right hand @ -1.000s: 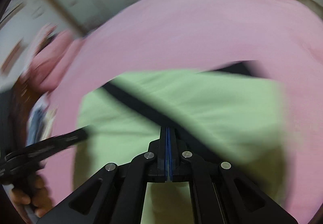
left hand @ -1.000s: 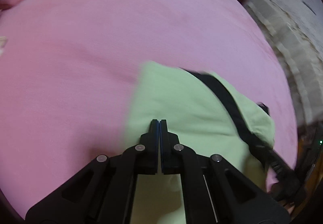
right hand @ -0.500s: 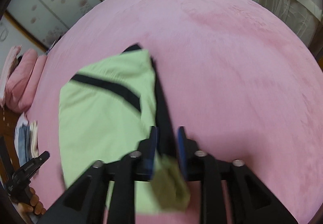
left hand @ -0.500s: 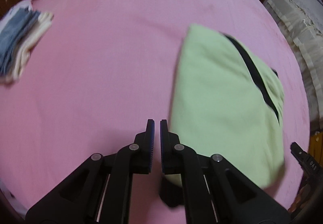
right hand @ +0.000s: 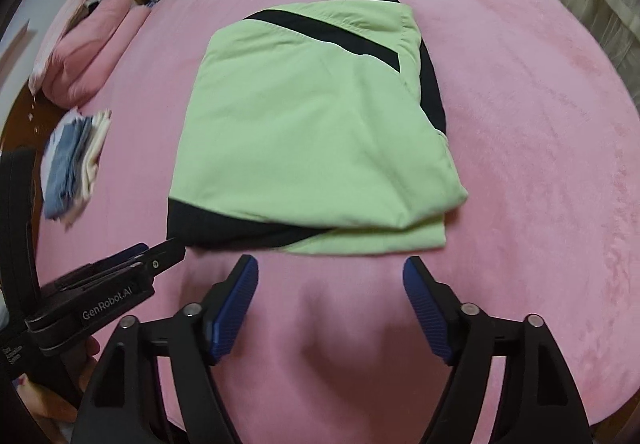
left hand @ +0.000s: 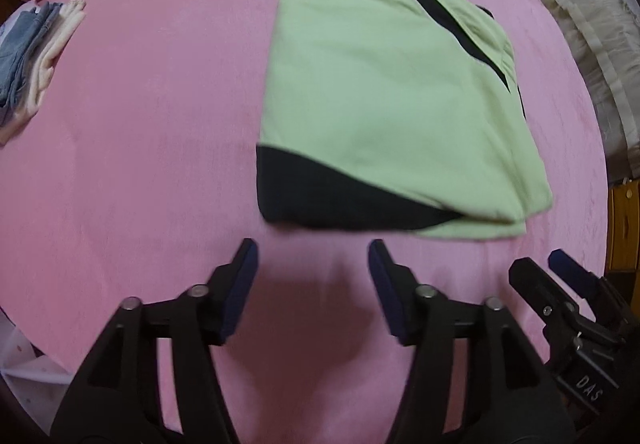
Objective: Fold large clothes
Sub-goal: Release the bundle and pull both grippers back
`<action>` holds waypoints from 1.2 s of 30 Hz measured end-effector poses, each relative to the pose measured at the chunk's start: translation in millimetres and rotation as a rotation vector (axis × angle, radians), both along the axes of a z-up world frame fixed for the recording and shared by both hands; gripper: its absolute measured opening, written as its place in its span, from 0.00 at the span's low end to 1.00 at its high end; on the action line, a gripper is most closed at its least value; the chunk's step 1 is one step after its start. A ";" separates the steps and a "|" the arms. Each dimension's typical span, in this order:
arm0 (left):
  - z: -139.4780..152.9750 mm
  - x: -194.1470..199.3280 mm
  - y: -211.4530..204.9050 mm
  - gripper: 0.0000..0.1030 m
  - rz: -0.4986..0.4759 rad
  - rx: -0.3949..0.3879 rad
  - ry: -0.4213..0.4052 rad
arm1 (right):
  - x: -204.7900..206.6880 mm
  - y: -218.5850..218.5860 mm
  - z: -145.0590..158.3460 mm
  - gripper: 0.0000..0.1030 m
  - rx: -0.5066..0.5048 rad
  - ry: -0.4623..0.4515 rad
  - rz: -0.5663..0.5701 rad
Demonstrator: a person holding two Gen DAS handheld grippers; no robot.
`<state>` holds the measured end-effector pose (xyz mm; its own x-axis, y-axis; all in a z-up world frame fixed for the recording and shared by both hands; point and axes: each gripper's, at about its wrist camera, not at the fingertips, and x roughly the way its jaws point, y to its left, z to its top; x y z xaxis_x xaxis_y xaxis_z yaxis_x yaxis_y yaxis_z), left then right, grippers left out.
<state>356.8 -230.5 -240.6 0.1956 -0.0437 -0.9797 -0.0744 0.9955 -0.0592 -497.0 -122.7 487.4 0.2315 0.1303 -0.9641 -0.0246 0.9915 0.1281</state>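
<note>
Green and black, the folded garment [right hand: 316,132] lies flat on the pink bedspread [right hand: 540,164], just ahead of both sets of tongs and touching neither. My left tongs [left hand: 312,264] stand spread with nothing between the pads; their jaws have just been opening, and only bare pink cloth shows in the gap. My right tongs [right hand: 330,276] are spread wider, also just opened and also empty, with the garment's near hem lying just beyond their tips. I judge that I have let go on purpose: the bundle sits square, layers stacked, its black band along the near left corner, so this fold looks finished and needs no pinching. Off to the left of my left tongs, well apart from the garment, a small pile of folded clothes [left hand: 28,60] rests near the edge, likely the place for finished pieces.
</note>
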 end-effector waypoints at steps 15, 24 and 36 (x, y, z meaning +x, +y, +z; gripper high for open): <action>25.4 -15.8 -14.5 0.75 -0.061 -0.013 -0.032 | -3.5 24.5 -0.9 0.86 -0.028 0.049 -0.045; 22.8 -10.7 -12.6 0.75 -0.040 -0.024 -0.031 | 3.4 19.9 2.7 0.87 -0.028 0.044 -0.049; -11.5 49.9 25.3 0.75 0.064 -0.148 0.004 | 41.6 -6.5 -19.7 0.87 0.032 0.036 -0.088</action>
